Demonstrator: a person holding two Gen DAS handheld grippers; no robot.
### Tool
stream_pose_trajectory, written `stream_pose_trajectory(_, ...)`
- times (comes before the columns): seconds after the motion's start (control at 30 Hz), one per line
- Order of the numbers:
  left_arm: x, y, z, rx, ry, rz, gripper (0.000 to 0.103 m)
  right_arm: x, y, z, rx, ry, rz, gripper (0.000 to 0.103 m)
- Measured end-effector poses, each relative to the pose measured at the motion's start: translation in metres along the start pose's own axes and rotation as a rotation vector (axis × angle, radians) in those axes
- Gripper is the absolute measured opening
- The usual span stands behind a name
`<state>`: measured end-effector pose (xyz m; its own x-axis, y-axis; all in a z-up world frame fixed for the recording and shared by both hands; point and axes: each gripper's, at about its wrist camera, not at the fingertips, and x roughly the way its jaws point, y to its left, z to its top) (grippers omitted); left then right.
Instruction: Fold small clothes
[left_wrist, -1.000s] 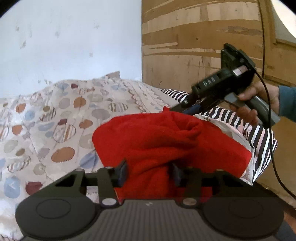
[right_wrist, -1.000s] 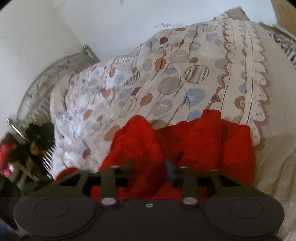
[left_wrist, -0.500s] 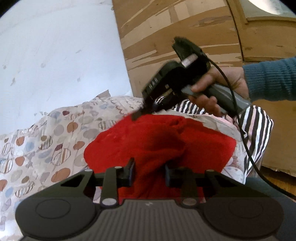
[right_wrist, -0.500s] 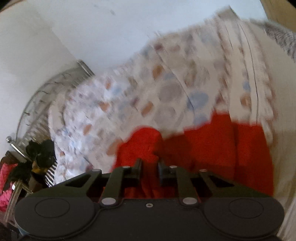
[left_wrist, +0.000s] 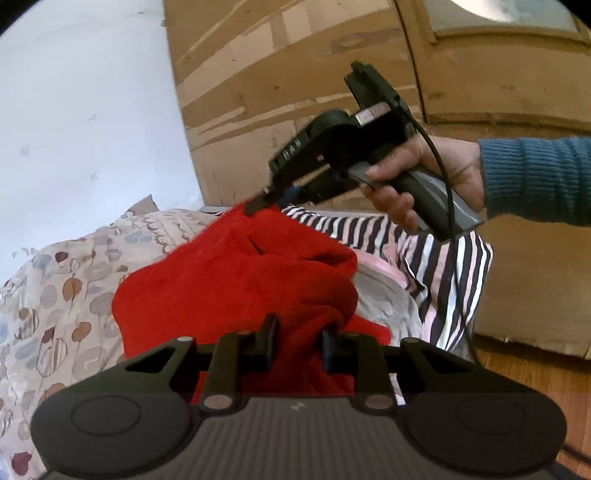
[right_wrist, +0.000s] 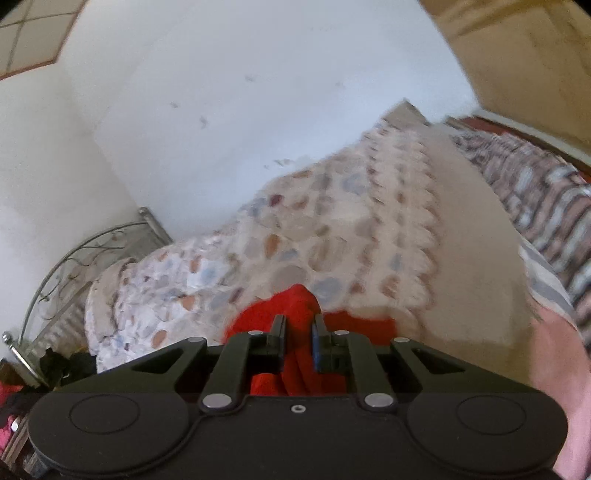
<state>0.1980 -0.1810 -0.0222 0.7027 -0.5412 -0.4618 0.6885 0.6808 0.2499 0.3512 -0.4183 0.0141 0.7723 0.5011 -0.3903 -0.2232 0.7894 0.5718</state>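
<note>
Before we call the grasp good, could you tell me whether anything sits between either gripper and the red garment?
Nothing visible does. The left gripper has red garment bunched directly between its closing jaws, and the right gripper pinches another part of the cloth. The striped fabric lies beside and behind it, not between.

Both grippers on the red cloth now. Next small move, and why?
Probably draw the two grippers apart to spread the red garment: the right gripper pinches its far edge, the left gripper is closing on bunched fabric near the camera, and it hangs crumpled between them.
</note>
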Motion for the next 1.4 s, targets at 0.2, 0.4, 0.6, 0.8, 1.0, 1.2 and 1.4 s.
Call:
stream_pose_trajectory(0.2,-0.002,0.005,-0.009,-0.002,0.018,-0.011,0.024,0.016,-0.028,-0.032,0.041,0.066,-0.053,0.014)
stream_pose_trajectory(0.4,-0.017,0.028,-0.002,-0.123,-0.001,-0.045,0.025,0.025,-0.027,-0.042,0.037,0.066,-0.064,0.014)
stream_pose_trajectory(0.6,-0.032,0.047,0.002,-0.208,-0.007,-0.05,0.026,0.027,-0.027,-0.048,0.027,0.097,-0.069,0.015)
stream_pose_trajectory(0.8,-0.053,0.057,0.004,-0.283,-0.037,-0.097,0.036,0.028,-0.028,-0.051,0.028,0.095,-0.08,0.015)
stream_pose_trajectory(1.0,-0.061,0.105,0.005,-0.567,-0.071,-0.044,0.061,0.028,-0.025,-0.051,-0.001,0.093,-0.095,0.015)
stream_pose_trajectory(1.2,-0.026,0.136,-0.014,-0.701,0.082,0.076,0.063,0.026,-0.025,-0.053,0.009,0.082,-0.098,0.016)
stream_pose_trajectory(1.4,-0.016,0.128,-0.038,-0.716,0.107,0.074,0.069,0.023,-0.019,-0.053,-0.026,0.082,-0.113,0.019)
